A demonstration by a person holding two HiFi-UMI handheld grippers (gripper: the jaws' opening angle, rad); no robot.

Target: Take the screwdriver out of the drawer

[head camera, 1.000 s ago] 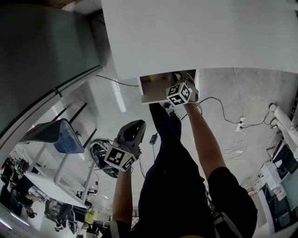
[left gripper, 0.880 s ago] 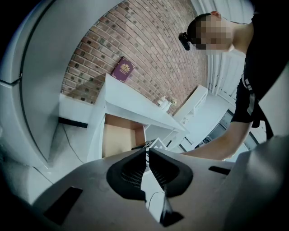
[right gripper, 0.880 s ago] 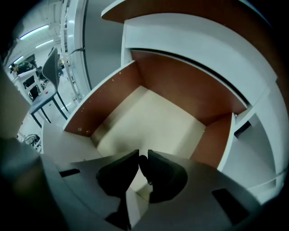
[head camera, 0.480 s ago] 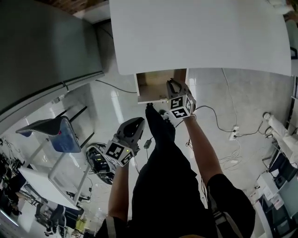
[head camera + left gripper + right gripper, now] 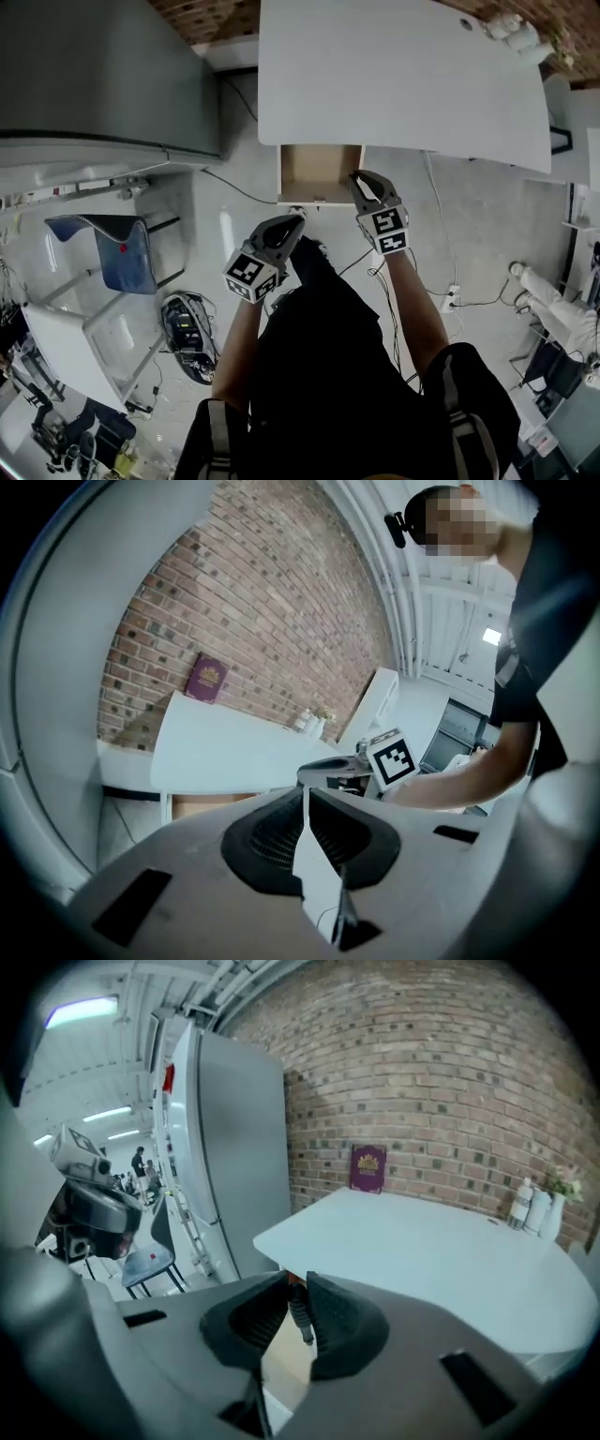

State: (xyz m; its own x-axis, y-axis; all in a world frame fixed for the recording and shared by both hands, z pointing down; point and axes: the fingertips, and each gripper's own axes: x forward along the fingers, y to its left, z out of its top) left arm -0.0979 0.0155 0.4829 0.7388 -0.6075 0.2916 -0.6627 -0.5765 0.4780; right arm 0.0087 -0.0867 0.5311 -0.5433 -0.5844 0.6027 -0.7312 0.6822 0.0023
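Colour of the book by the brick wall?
Book is purple, gold emblem; best in right gripper view.

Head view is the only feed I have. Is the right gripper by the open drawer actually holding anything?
Observer: Yes. In its own view the right gripper is shut on the screwdriver, a thin dark shaft with orange at its upper end.
Operator: And the left one?
Observer: The left gripper has its jaws together with nothing between them.
Operator: Anything up top that I'm missing?
Observer: A purple book stands at the far edge of the table, against the brick wall.
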